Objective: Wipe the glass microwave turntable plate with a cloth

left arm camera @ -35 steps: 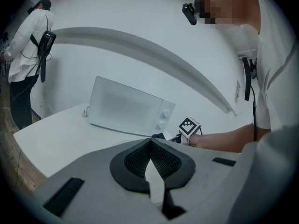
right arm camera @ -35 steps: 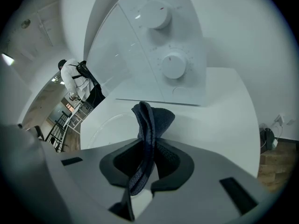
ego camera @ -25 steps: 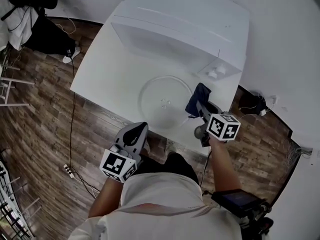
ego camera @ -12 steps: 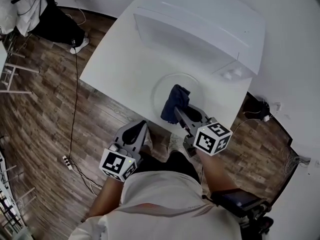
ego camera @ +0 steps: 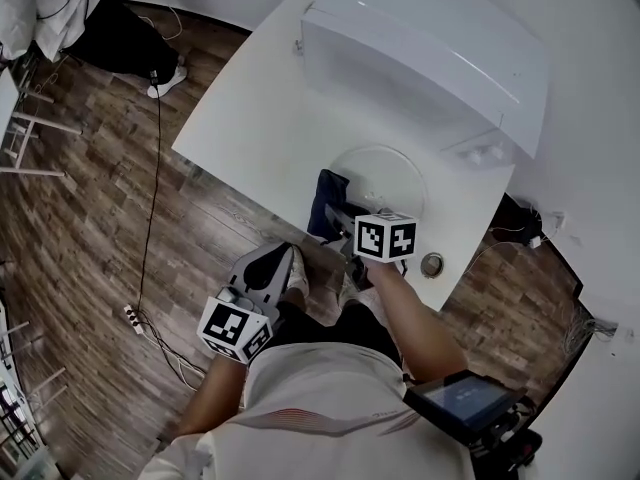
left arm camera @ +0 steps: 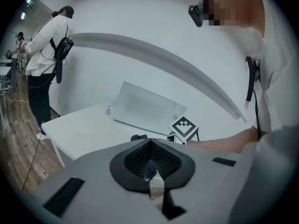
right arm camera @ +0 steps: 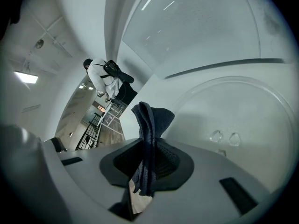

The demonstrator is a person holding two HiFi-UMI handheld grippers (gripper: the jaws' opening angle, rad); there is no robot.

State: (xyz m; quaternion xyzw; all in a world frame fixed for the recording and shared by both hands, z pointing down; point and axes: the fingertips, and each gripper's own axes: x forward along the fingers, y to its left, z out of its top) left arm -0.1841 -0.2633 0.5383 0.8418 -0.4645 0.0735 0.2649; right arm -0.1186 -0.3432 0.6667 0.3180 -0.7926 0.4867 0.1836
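The round glass turntable plate (ego camera: 390,173) lies flat on the white table (ego camera: 260,118), in front of the microwave (ego camera: 430,58). My right gripper (ego camera: 342,230) is shut on a dark blue cloth (ego camera: 328,204) at the plate's near left rim. In the right gripper view the folded cloth (right arm camera: 149,125) stands up from the right gripper (right arm camera: 148,164), with the plate (right arm camera: 243,120) spreading to its right. My left gripper (ego camera: 272,268) hangs shut and holds nothing, off the table's near edge. In the left gripper view the left gripper (left arm camera: 152,161) points at the table.
A small round metal part (ego camera: 432,264) sits on the table near its front right corner. Cables and a power strip (ego camera: 133,318) lie on the wood floor at left. A person (left arm camera: 44,55) stands far behind the table. The microwave (left arm camera: 145,107) fills the table's back.
My right gripper has carried the cloth from the plate's right rim across the plate to its near left rim. The left gripper has stayed put.
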